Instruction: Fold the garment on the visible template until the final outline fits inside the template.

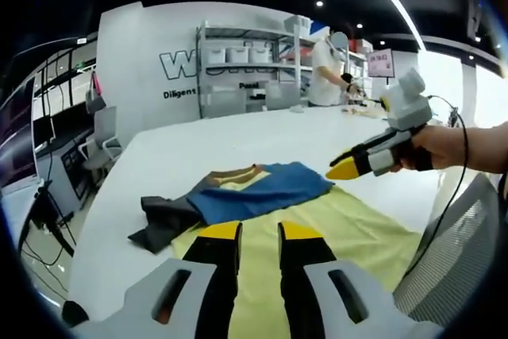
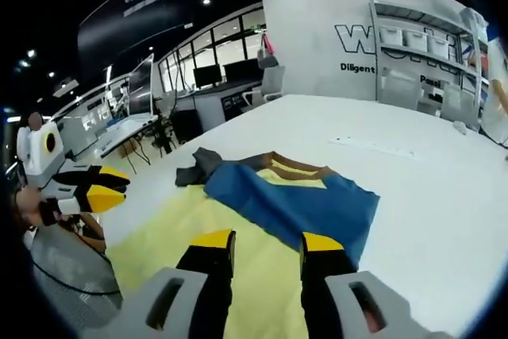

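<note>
1. Shelving (image 1: 238, 57) with grey bins is standing along the far wall, beside large lettering; a person (image 1: 325, 73) is working at the far end of the long white table (image 1: 238, 136). Office chairs (image 1: 99, 136) are sitting off the table's edge, and nothing is lying between my grippers and the cloth.
2. I am seeing the garment (image 1: 254, 188), mostly blue with brown and tan bands at one end and a dark grey part bunched at the other, lying partly folded on the table. Its long axis is running across the left gripper view, dark end to the left, blue end to the right.
3. It is resting across the far edge of the pale yellow template (image 1: 317, 236), with the dark end spilling off onto the bare table.
4. My left gripper (image 1: 258, 232) is hovering over the template just short of the garment, jaws slightly parted and gripping nothing.
5. My right gripper (image 2: 267, 238) is hovering over the yellow sheet too, jaws apart and empty, with the blue fabric's edge just beyond its tips. In the left gripper view it is hanging above the garment's right end.
</note>
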Action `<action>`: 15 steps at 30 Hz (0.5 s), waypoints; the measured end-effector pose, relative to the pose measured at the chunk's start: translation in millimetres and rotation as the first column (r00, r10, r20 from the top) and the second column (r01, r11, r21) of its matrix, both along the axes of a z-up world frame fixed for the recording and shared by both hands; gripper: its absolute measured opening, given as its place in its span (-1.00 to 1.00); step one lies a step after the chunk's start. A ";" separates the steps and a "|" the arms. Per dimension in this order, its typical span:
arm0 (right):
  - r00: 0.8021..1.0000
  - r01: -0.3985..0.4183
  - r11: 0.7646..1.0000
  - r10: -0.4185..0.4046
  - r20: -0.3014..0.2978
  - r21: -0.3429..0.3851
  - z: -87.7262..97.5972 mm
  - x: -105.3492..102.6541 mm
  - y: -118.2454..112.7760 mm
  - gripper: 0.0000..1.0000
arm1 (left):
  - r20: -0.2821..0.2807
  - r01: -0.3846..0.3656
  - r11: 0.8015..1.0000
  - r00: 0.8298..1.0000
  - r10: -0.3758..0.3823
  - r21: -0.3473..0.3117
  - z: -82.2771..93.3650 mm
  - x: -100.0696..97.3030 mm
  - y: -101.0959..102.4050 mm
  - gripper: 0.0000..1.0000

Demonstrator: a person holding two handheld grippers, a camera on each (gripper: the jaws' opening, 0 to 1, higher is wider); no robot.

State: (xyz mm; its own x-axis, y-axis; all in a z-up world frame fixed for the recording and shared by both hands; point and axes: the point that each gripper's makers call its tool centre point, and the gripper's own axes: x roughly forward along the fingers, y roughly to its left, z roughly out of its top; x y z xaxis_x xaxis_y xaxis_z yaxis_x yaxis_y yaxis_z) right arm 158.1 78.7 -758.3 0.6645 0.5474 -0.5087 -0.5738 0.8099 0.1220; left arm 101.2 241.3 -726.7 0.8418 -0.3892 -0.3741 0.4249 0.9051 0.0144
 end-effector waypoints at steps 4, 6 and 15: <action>1.000 -0.003 1.000 0.003 -0.008 0.001 -2.7 -8.1 -1.9 -0.45 | -0.007 -0.005 1.000 1.000 0.005 -0.005 -0.7 0.8 1.2 -0.70; 1.000 0.001 1.000 -0.001 -0.017 0.000 -6.5 -12.0 -3.9 -0.45 | -0.008 -0.004 1.000 1.000 0.004 -0.002 -0.5 1.9 1.8 -0.69; 0.999 0.002 1.000 -0.002 -0.033 -0.017 -8.3 -16.6 -8.7 -0.42 | 0.000 -0.021 1.000 1.000 0.021 0.003 2.8 7.3 7.7 -0.69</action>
